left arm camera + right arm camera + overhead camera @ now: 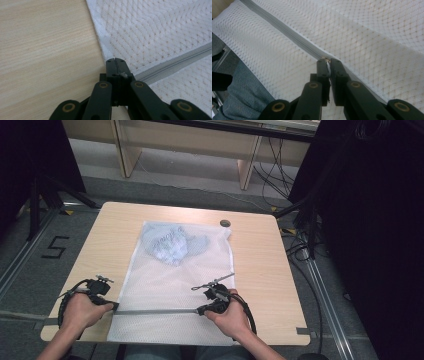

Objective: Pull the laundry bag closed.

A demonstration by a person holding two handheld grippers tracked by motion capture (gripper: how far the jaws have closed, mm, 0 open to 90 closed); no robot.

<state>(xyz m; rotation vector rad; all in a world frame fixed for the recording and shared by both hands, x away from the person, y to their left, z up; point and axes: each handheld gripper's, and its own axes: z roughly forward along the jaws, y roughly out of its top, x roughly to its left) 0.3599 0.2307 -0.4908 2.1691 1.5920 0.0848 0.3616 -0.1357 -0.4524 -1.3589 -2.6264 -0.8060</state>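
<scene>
White mesh zip-up laundry bag (175,285) w/ pale blue garment (172,245) inside lies mid-tabletop (260,265). Left hand-held gripper (115,60) clamps the grey zipper (155,311) end at the near-left edge; right hand-held gripper (327,61) pinches the slider, near right. Bag looks light, limp, likely to bunch; hold by zipper tape.

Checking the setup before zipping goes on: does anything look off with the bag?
Slightly: the mesh bag hangs over the table's near edge, and the clothes sit bunched at its far end. No tear or spill.
</scene>
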